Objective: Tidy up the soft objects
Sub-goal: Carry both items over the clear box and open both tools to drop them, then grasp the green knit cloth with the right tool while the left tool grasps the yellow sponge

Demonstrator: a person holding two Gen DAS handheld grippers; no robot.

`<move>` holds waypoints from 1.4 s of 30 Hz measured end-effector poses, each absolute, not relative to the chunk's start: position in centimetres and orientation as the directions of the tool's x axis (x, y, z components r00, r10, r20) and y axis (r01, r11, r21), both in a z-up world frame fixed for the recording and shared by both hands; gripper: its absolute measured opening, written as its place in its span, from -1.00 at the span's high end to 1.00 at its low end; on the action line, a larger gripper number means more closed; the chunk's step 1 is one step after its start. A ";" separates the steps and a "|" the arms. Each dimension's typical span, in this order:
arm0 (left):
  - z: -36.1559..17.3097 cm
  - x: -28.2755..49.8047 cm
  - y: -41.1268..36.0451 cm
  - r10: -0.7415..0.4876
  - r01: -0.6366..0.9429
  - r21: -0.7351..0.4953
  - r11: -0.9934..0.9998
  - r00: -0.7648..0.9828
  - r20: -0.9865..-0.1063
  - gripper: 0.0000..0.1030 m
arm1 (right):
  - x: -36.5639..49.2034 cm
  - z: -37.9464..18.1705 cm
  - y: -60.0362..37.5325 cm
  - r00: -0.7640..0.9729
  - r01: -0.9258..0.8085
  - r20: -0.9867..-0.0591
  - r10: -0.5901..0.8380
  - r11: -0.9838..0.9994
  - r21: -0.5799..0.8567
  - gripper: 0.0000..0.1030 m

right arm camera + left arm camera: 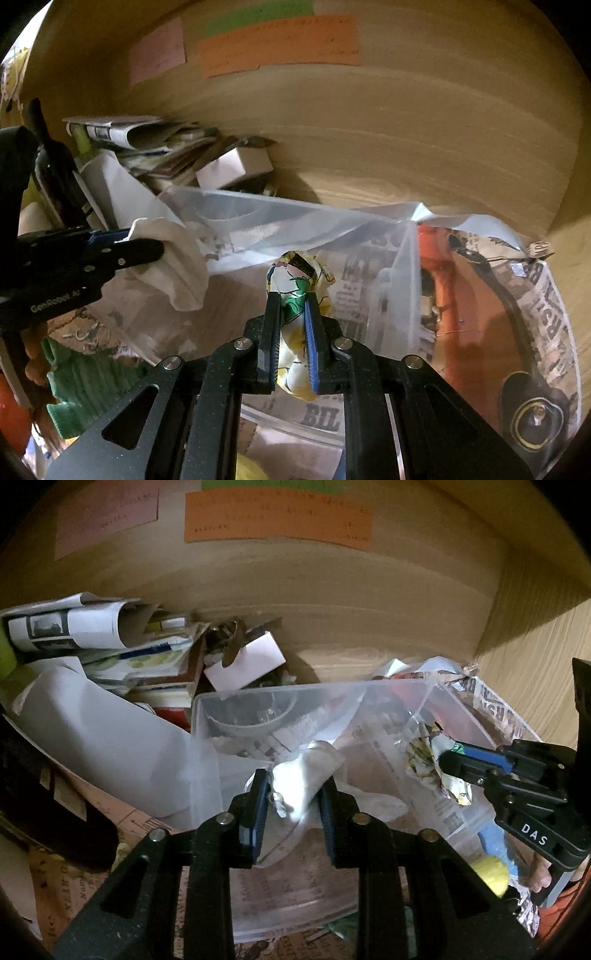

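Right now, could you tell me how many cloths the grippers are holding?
2. A white cloth in the left gripper and a floral cloth in the right gripper, both over the clear bin. Others may be hidden.

White letters "DAS" stand on the right gripper (448, 760) body. "GenRobot.AI" (the last letters are faint, so perhaps not exact) runs along the left gripper (144, 242). Bold "BIL" shows on the newspaper (321, 415) under the clear bin (295, 214).
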State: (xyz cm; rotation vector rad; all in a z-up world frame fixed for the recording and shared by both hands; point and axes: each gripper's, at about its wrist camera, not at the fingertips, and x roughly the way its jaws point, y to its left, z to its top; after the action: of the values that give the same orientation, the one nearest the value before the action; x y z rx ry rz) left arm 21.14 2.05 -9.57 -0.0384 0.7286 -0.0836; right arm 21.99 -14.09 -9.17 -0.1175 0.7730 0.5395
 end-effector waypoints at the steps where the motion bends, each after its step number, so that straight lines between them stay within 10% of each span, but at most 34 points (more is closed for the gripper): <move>1: -9.7 21.3 2.1 -0.091 0.062 -0.066 0.996 0.739 -0.668 0.46 | 21.9 -9.2 -14.0 0.583 -0.509 -0.694 0.422 0.856 0.094 0.78; 20: -4.2 13.2 3.7 -0.046 0.011 -0.075 0.997 0.873 -0.486 -0.87 | 15.7 -3.2 -15.1 0.696 -0.537 -0.517 0.498 0.839 0.085 -0.58; 42: -8.9 3.9 4.4 0.058 -0.061 0.012 0.998 0.840 -0.540 -0.98 | 10.6 -5.8 -11.3 0.582 -0.654 -0.534 0.612 0.743 0.139 -0.59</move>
State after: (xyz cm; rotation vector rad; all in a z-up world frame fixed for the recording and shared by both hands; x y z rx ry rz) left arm 3.89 4.40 -8.85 -0.0054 0.5701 0.0624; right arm 10.62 -11.26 -5.84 -0.0758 0.5942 0.7403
